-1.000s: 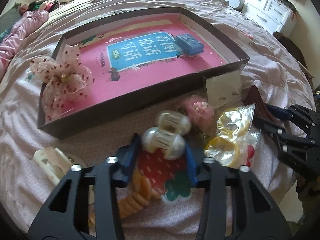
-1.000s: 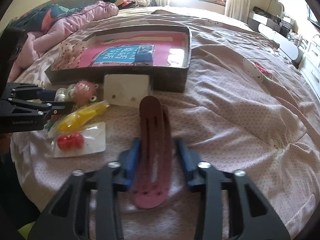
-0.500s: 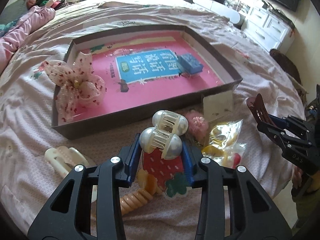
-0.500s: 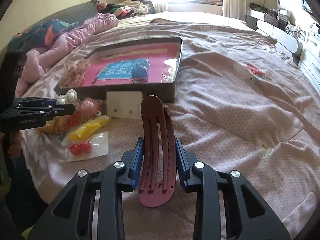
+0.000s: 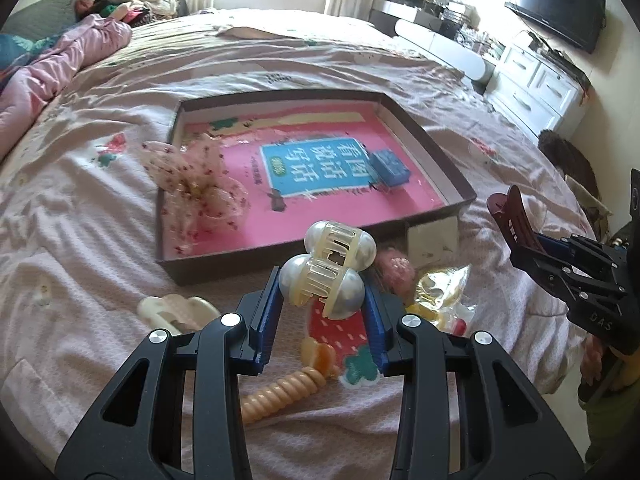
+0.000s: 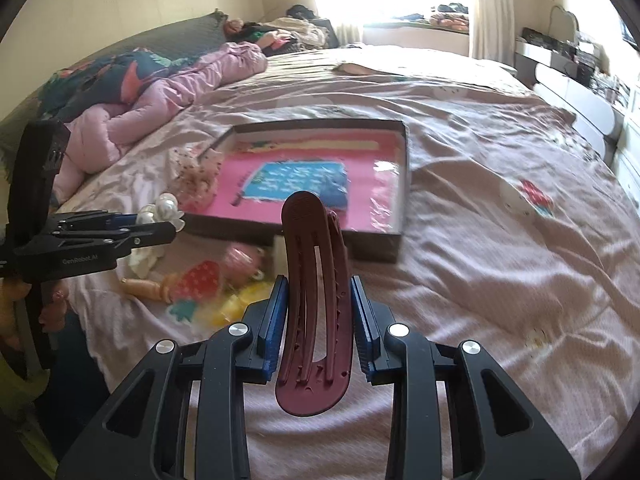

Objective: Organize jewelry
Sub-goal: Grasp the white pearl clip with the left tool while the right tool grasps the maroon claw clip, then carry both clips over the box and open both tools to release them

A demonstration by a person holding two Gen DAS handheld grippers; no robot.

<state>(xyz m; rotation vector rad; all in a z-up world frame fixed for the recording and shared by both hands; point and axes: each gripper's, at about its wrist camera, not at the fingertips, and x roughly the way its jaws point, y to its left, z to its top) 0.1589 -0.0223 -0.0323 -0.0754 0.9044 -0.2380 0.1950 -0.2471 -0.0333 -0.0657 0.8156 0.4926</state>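
Both grippers are rising off the bed with their loads; a second ago they were lower, with the clips just clear of the pile. That means two pieces are now picked and heading, most likely, for the box, which is lying at about 12 o'clock in both wrist views.

The box is already holding a sheer spotted bow at its 9 o'clock edge and a small blue case toward 3 o'clock.

The left gripper is pitching steeply downward, its jaws narrowed and pressing on a pearl claw clip, which is sticking up toward 12 o'clock.

The right gripper, tilted down likewise, is clamping a maroon hair clip upright between narrowed jaws; in the left view it is showing at 3 o'clock.

Left on the bed, near 6 o'clock of the box: a strawberry card, an orange coil tie, a white clip and a bagged yellow piece.
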